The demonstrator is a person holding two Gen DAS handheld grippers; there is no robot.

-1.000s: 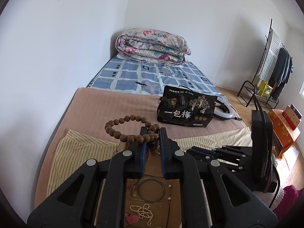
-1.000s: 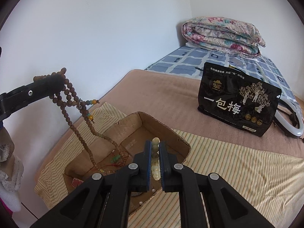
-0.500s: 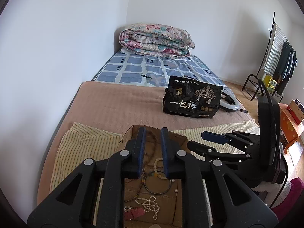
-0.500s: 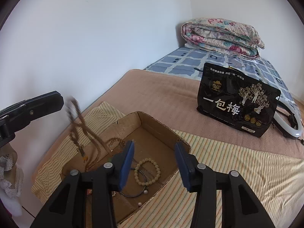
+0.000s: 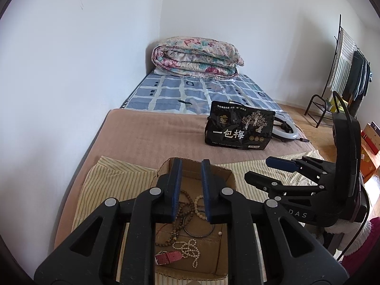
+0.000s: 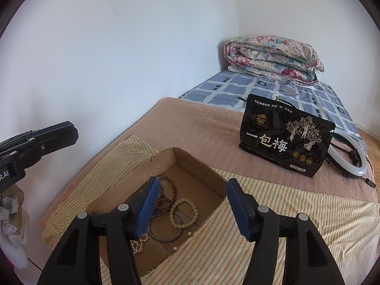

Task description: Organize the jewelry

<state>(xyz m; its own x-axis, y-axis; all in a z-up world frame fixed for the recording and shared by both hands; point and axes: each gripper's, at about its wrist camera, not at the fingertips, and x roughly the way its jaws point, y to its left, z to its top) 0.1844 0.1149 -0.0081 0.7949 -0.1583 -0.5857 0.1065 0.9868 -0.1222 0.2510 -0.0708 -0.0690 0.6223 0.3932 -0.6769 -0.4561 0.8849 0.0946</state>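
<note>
A bed [image 5: 152, 128] carries a striped cloth [image 6: 296, 216], and on the cloth sits an open cardboard box [image 6: 166, 161]. In the box lie brown beads [image 6: 166, 194], a dark bangle [image 5: 197, 225], a pale bead bracelet [image 6: 184, 212], pearls [image 5: 190, 249] and a pink strap [image 5: 167, 257]. The right gripper [image 6: 190, 209] hangs over the box, its fingers spreading with nothing between them; the left gripper [image 5: 191, 190] has its fingers almost clenched, holding nothing.

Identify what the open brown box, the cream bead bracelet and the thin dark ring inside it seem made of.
Open brown box: corrugated cardboard, matte, with torn, raw edges.
Cream bead bracelet: smooth, pale round beads, perhaps stone, bone or plastic; the look leaves it open.
Thin dark ring: probably a metal bangle, rigid, slim and slightly shiny.
</note>
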